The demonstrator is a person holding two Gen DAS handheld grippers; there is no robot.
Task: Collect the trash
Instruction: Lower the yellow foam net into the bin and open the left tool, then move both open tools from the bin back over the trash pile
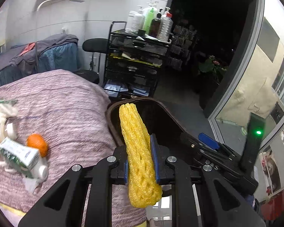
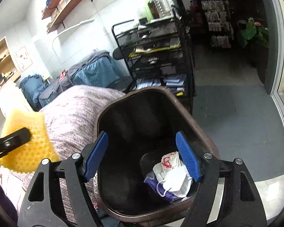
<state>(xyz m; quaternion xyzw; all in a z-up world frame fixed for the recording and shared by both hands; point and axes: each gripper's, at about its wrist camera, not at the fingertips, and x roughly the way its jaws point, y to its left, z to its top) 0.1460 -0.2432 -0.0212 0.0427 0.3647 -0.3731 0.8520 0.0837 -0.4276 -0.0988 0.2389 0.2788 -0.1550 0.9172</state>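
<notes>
The left gripper [image 1: 141, 162] is pinching a yellow foam net sleeve [image 1: 139, 151] between its blue pads, holding it over the near rim of a dark brown trash bin [image 2: 111, 113]. The right gripper [image 2: 142, 155] is hanging over the bin with jaws spread wide and nothing between them, above a white face mask [image 2: 178, 184] and crumpled wrappers [image 2: 168, 162] lying at the bottom. Beyond, a milk carton [image 1: 19, 155] and an orange [image 1: 37, 143] are lying on a pink-covered bed [image 1: 66, 104].

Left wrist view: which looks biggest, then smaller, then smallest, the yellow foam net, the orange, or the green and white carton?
1. Yellow foam net, though it is nearest the camera, so partly that.
2. Green and white carton.
3. Orange.
</notes>
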